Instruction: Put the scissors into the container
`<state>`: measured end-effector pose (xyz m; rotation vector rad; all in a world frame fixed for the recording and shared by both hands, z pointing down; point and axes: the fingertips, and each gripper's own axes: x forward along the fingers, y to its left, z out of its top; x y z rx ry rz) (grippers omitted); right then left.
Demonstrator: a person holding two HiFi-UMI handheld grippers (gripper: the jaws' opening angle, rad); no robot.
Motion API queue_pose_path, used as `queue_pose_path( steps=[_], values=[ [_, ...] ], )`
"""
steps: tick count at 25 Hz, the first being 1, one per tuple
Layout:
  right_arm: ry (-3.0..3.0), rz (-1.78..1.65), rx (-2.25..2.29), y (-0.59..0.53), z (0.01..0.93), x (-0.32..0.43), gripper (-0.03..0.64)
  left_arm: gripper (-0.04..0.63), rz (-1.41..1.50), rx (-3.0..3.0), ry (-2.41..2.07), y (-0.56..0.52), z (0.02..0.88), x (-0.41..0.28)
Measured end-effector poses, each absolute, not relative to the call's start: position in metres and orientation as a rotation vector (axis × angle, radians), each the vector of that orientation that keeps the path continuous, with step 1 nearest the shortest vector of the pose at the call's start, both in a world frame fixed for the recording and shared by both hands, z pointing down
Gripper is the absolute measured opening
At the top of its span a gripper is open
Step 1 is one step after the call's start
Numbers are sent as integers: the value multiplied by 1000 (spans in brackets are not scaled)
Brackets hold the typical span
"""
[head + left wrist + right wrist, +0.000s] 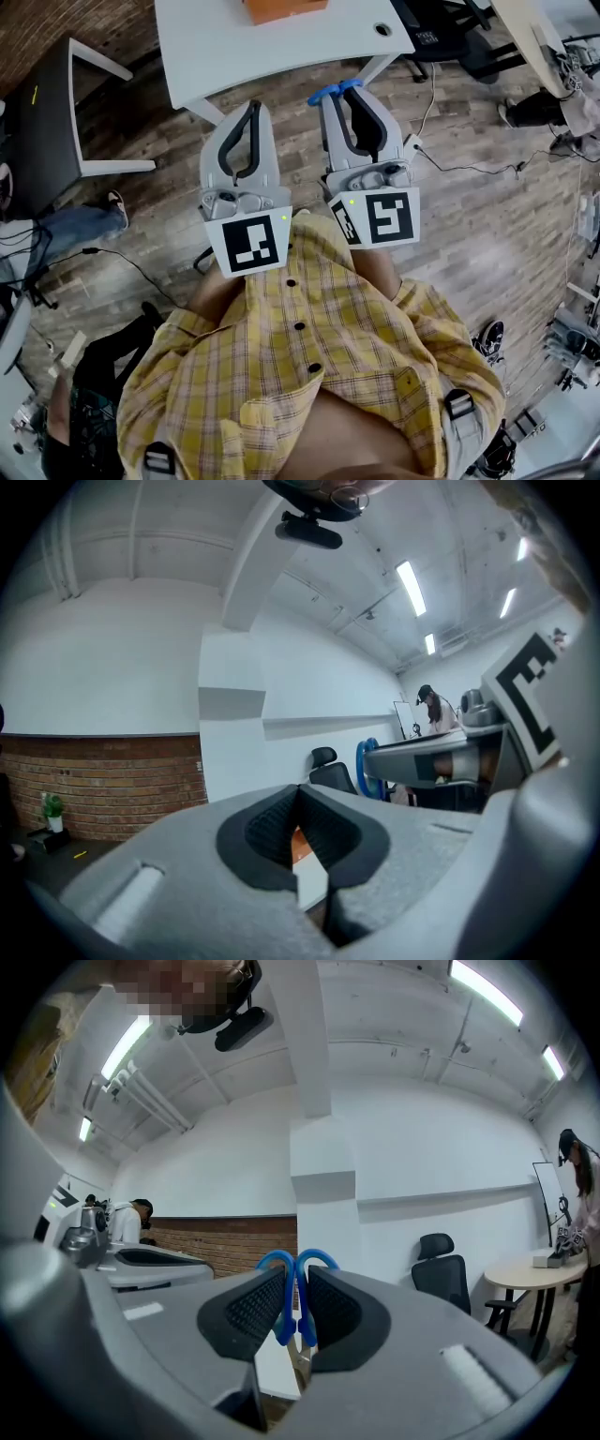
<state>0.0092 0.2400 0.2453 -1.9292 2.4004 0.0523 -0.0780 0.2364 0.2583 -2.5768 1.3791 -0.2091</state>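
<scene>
The orange object (284, 7) on the white surface (216, 47) was cut off by the head view's top edge, so I couldn't name it. Only the blue handles of the scissors (325, 93) showed, as the right tool (343, 97) covered the blades.

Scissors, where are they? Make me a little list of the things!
scissors: blue handles, pinched in the right hand-held gripper
left hand-held gripper: shut, empty
orange container: on the white table, ahead of the person
scissors in container: not yet
</scene>
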Motion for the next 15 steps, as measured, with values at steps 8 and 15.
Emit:
queue_pose_path(
  steps=[8,15],
  values=[
    [2387,93,-1988,172,233,6,86,-3,-169,-2591,1333,164,248,-77],
    [2353,81,-2048,114,229,-2,86,-2,-169,-2618,1297,98,243,-87]
  ],
)
